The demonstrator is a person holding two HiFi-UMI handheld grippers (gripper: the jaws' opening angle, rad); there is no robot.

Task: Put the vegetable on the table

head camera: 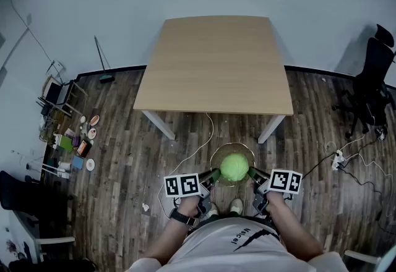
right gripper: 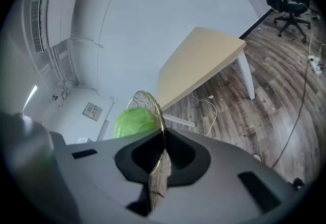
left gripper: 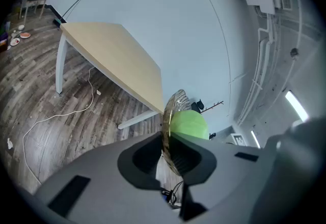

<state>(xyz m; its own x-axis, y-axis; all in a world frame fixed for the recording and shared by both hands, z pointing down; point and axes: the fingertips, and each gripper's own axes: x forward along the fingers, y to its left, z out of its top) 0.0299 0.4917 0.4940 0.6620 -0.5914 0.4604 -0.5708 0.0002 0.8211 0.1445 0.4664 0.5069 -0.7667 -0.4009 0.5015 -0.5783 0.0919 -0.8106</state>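
A round green cabbage [head camera: 234, 167] sits in a thin gold wire bowl [head camera: 218, 154] held above the wooden floor, just in front of the light wooden table [head camera: 213, 63]. My left gripper [head camera: 213, 176] is shut on the bowl's left rim and my right gripper [head camera: 253, 176] is shut on its right rim. In the left gripper view the bowl rim [left gripper: 168, 116] stands edge-on between the jaws of the left gripper [left gripper: 167, 146], with the cabbage [left gripper: 189, 123] behind it. In the right gripper view the bowl rim [right gripper: 152, 105] is clamped by the right gripper [right gripper: 160, 151], and the cabbage [right gripper: 133, 120] is to its left.
The table top [left gripper: 112, 57] is bare. A black office chair [head camera: 371, 88] stands at the right, with a power strip [head camera: 337, 159] and cables on the floor. Plates and clutter [head camera: 74, 141] lie at the left. A white cable [head camera: 198, 147] runs under the table.
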